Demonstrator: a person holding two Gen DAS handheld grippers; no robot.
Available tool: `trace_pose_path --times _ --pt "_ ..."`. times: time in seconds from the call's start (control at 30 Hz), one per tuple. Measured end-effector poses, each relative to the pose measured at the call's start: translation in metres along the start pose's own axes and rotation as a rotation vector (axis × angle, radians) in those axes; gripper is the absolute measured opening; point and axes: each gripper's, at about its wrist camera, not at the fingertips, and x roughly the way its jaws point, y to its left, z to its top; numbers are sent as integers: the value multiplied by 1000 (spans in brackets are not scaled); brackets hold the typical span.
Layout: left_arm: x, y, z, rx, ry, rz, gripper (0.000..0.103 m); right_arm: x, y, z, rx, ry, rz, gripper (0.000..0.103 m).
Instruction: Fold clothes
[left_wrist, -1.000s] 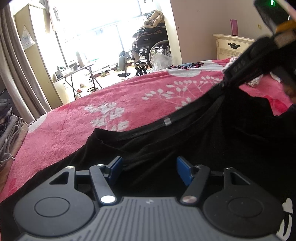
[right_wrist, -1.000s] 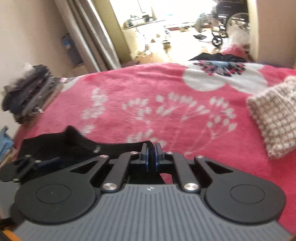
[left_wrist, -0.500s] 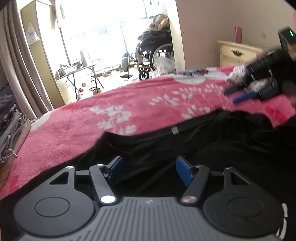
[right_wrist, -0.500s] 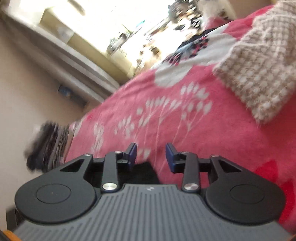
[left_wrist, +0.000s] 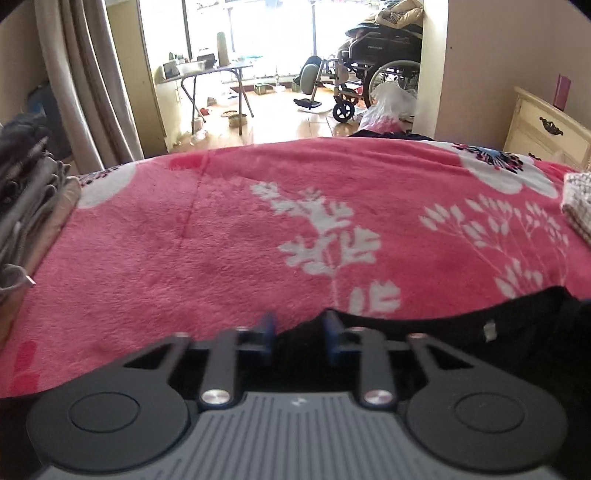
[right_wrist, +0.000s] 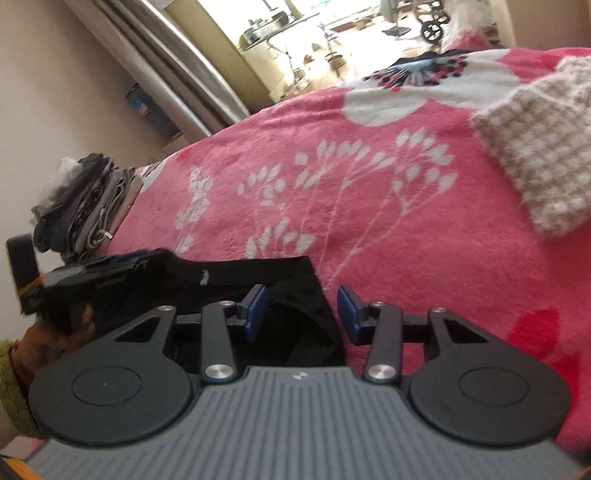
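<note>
Grasp step of folding: a black knit garment (right_wrist: 295, 280) lies at the near edge of the pink floral fleece blanket (left_wrist: 229, 236). The left gripper (left_wrist: 297, 341) is closing on its hem corner, pads not yet pressing; the right gripper (right_wrist: 301, 310) is closing around the other corner, fabric between its jaws. Next, probably: pinch both corners and lift. No containers visible.

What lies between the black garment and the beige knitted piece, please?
Only bare pink blanket, seen in the right wrist view, separates the black garment from the beige knitted piece.
</note>
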Motion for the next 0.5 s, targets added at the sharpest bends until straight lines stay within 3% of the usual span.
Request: trace_pose_path --times 0.03,0.1,0.27,0.5 --pt "0 -3 0 16 -11 13 9 3 2 0 -13 9 -8 13" --pt "-2 -7 1 19 -39 37 7 4 5 -2 -50 -11 -31 6" --pt "2 4 6 -89 -52 45 7 -1 9 -3 -102 -104 -31 5" --pt "14 -6 3 -78 -43 113 14 21 5 -8 -153 -128 -93 4"
